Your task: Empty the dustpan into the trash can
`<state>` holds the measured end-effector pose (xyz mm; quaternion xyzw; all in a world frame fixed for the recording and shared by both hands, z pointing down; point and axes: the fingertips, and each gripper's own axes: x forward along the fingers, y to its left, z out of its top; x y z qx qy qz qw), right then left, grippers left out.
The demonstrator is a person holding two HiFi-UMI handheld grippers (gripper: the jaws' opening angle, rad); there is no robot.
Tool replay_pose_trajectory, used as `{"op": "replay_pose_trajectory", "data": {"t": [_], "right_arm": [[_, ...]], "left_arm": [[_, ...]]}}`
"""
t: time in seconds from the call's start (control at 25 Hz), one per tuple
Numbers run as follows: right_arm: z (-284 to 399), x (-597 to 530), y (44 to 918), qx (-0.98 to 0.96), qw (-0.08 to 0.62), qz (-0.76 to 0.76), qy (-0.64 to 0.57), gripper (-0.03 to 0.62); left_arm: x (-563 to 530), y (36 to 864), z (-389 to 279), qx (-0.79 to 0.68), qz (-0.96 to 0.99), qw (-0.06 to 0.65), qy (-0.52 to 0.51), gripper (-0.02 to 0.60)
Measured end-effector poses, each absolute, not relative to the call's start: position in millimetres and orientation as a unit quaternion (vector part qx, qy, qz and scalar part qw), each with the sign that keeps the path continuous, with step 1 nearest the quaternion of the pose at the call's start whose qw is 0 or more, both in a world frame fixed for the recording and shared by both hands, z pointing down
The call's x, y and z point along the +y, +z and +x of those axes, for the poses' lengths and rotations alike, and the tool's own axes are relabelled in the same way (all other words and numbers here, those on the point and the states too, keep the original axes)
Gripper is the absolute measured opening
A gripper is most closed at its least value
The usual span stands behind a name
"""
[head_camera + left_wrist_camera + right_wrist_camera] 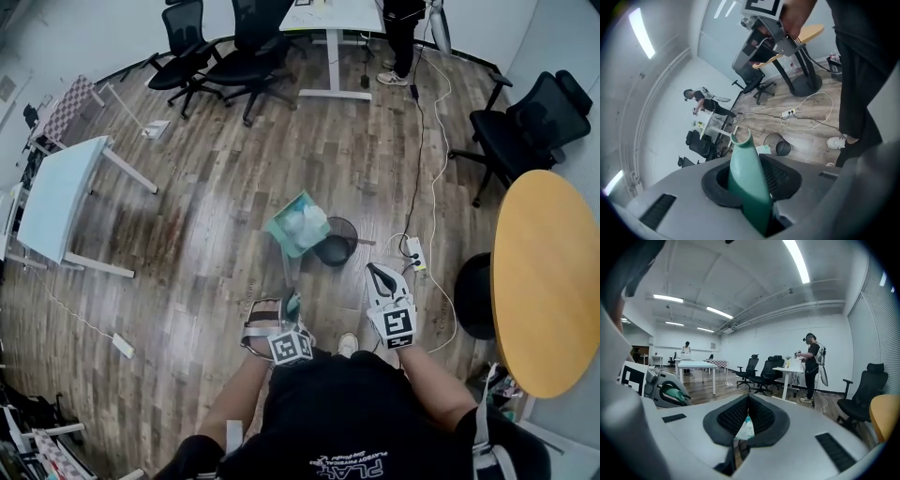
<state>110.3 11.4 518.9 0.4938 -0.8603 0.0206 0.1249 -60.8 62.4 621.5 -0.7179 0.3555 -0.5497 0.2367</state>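
Observation:
The teal dustpan (298,223) holds white scraps and tilts over the black wire trash can (336,242) on the wood floor. Its long teal handle (745,173) runs back between the jaws of my left gripper (291,304), which is shut on it. In the left gripper view the trash can (780,146) shows small beyond the handle's end. My right gripper (376,275) hovers to the right of the can, shut and holding nothing. Through a slit below its touching tips (749,401) I see a bit of the dustpan (746,426).
A white power strip (413,251) with cables lies right of the can. A round wooden table (548,281) and its black base (473,295) stand at the right. Office chairs (234,56), white desks (56,197) and a standing person (403,37) are farther off.

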Motion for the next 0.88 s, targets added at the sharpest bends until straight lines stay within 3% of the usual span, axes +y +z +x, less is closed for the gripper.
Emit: {"op": "replay_pose_trajectory", "data": {"t": [0.32, 0.72, 0.88], "right_arm": [[122.9, 24.3, 533.1, -0.864, 0.106, 0.49, 0.043, 0.023], [134.0, 28.8, 527.6, -0.862, 0.097, 0.496, 0.044, 0.023], [135.7, 30.6, 526.5, -0.86, 0.093, 0.499, 0.043, 0.023]], "left_arm": [[81.4, 639.3, -40.3, 0.261, -0.701, 0.319, -0.582, 0.117], [103.6, 655.0, -29.0, 0.178, -0.7, 0.325, -0.61, 0.101], [81.7, 640.5, -30.3, 0.21, -0.651, 0.401, -0.609, 0.1]]}}
